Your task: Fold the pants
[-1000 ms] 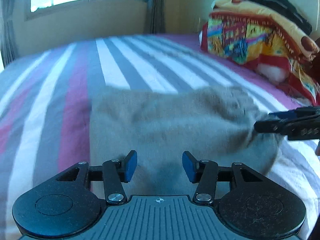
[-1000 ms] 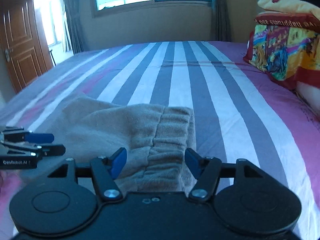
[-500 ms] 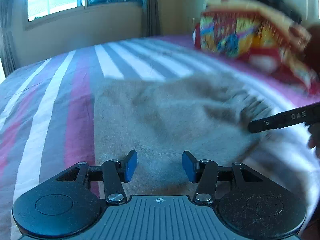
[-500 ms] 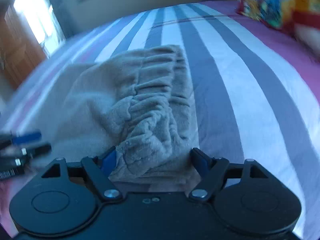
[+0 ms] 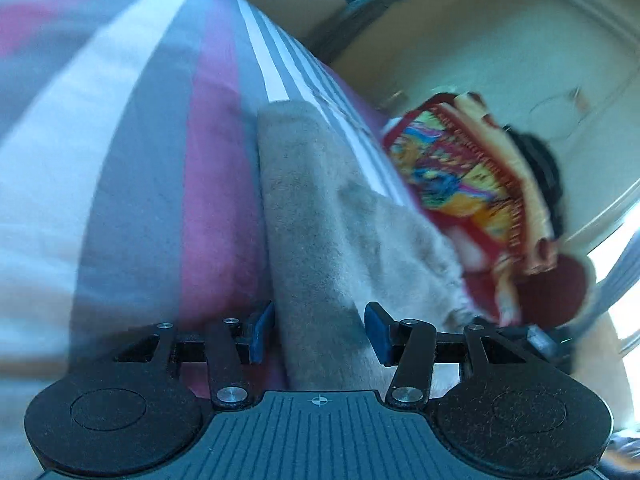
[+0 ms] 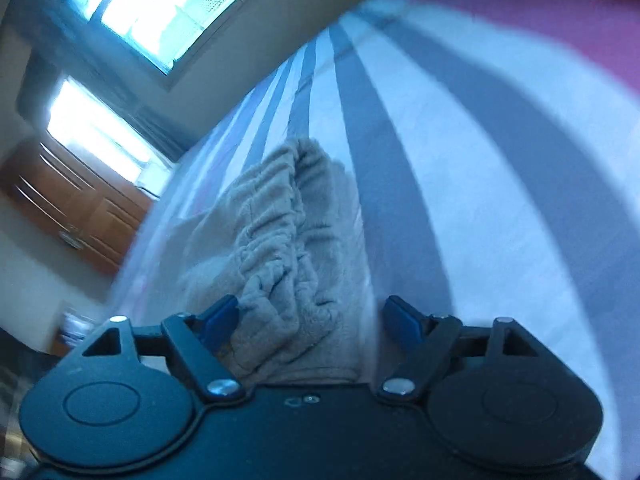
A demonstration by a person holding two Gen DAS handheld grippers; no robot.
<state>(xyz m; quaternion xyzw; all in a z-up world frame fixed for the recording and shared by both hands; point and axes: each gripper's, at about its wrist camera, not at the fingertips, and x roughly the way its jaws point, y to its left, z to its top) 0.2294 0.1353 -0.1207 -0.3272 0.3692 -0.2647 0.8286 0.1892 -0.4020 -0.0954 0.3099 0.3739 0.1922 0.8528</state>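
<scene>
The left gripper [image 5: 319, 332] is released, its two blue pads [image 5: 261, 331] standing apart with a strip of the beige pants [image 5: 316, 216] running up between them; the left pad sits just beside the cloth's left edge, and the right pad lies over the cloth's right part. The view is rolled to one side and blurred. From the gripper the pants stretch away across the striped bed [image 5: 140, 184], their left edge lying along a pink stripe, their far corner reaching the white and grey stripes. To the right of the pants, past a rumpled edge, lies a bright red and yellow patterned blanket [image 5: 468, 176] with something dark on top of it, too smeared to make out.

The right gripper [image 6: 311, 322] is released too, jaws wide. The gathered, elastic waistband end of the pants [image 6: 280, 240] lies bunched between its pads and nearer the left pad [image 6: 218, 320]; it looks to be touching that pad, though the blur leaves this unsure. The right pad [image 6: 402, 320] stands just clear of the cloth, over a white stripe of the bed [image 6: 480, 184]. Further off the folded cloth narrows toward the grey stripes, and beyond the bed stand a wooden door [image 6: 76, 208] and a bright window [image 6: 160, 12].
</scene>
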